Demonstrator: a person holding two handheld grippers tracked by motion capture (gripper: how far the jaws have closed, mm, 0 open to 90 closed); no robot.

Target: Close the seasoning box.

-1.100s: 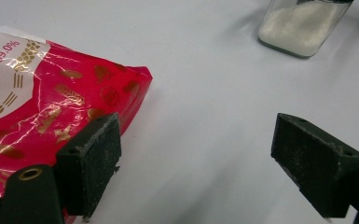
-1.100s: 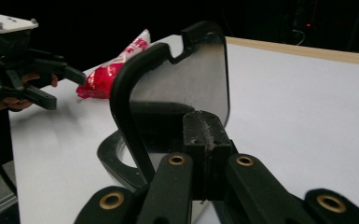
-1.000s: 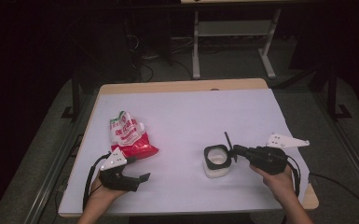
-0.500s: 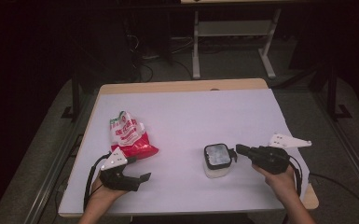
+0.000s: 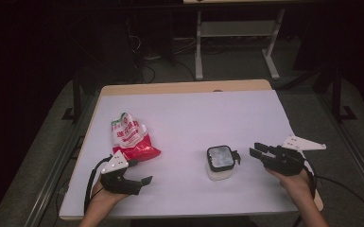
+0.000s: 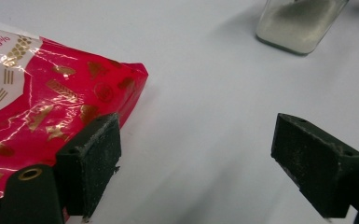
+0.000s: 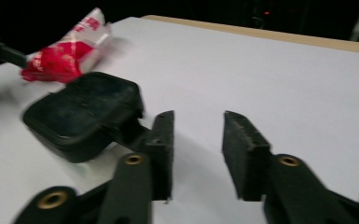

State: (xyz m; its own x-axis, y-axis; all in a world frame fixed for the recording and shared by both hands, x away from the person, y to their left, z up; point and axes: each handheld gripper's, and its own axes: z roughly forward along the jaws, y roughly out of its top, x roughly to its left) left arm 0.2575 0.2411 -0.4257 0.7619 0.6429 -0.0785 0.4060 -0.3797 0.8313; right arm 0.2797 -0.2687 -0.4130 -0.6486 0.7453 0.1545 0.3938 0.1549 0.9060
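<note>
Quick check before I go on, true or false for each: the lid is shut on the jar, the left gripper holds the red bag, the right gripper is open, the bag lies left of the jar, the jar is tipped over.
1. The black lid sits closed on the jar. True.
2. The left gripper grips the red bag. False: its jaws are wide apart with nothing between them, the bag beside one jaw.
3. The right gripper is open. True: nothing between its jaws.
4. The bag lies left of the jar in the high view. True.
5. The jar is tipped over. False: it stands upright on the table.

left gripper (image 5: 139, 181): fingers spread wide, empty | right gripper (image 5: 256, 150): fingers parted, empty
</note>
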